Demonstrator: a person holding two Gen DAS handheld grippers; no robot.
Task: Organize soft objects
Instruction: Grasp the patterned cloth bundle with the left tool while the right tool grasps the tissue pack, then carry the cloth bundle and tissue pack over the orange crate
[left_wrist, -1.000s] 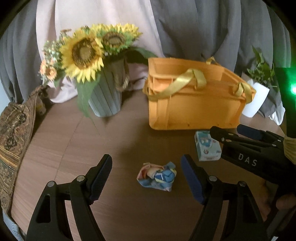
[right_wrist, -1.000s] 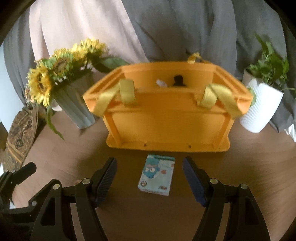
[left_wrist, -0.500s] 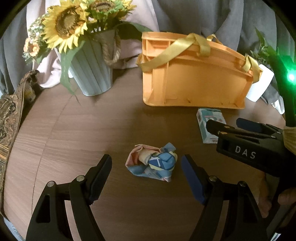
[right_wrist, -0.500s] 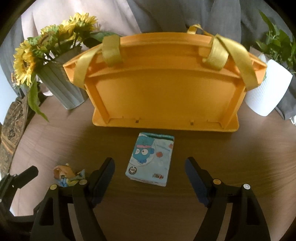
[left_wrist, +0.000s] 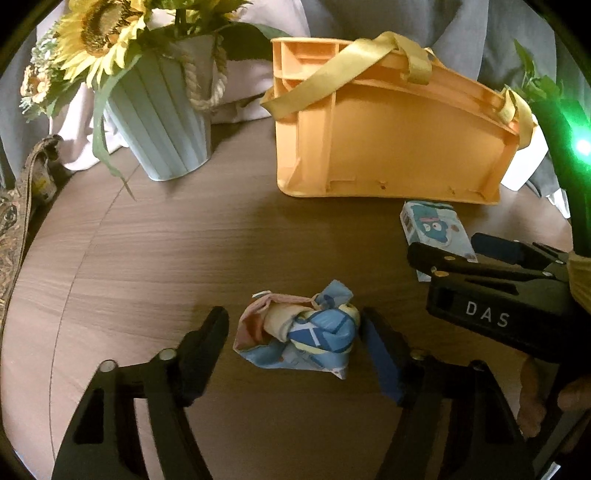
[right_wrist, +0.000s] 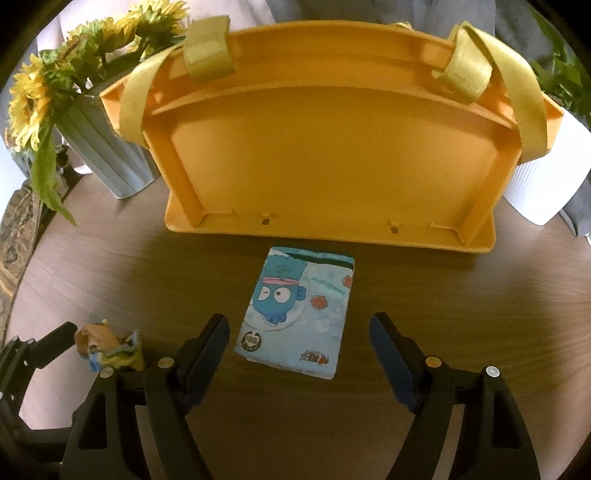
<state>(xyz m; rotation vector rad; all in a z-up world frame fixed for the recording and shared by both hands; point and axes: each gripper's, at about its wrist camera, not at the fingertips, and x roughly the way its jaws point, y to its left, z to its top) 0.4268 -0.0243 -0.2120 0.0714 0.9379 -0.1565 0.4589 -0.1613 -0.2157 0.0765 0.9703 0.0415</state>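
**Both grippers spread wide over their targets**

Left gripper (left_wrist: 291, 332) is open, its jaws flanking the crumpled pastel blue-and-pink cloth (left_wrist: 297, 341) on the brown wooden table (left_wrist: 166, 251). Right gripper (right_wrist: 297, 343) gapes too, either side of the flat light-blue cartoon tissue pack (right_wrist: 297, 314). At twelve o'clock from the pack, just beyond, stands the orange plastic basket with yellow straps (right_wrist: 332, 147).

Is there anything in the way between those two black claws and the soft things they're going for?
Nothing visible. The left gripper is open with the crumpled cloth already between its fingers. The right gripper is open around the near end of the tissue pack, with only bare table around it.
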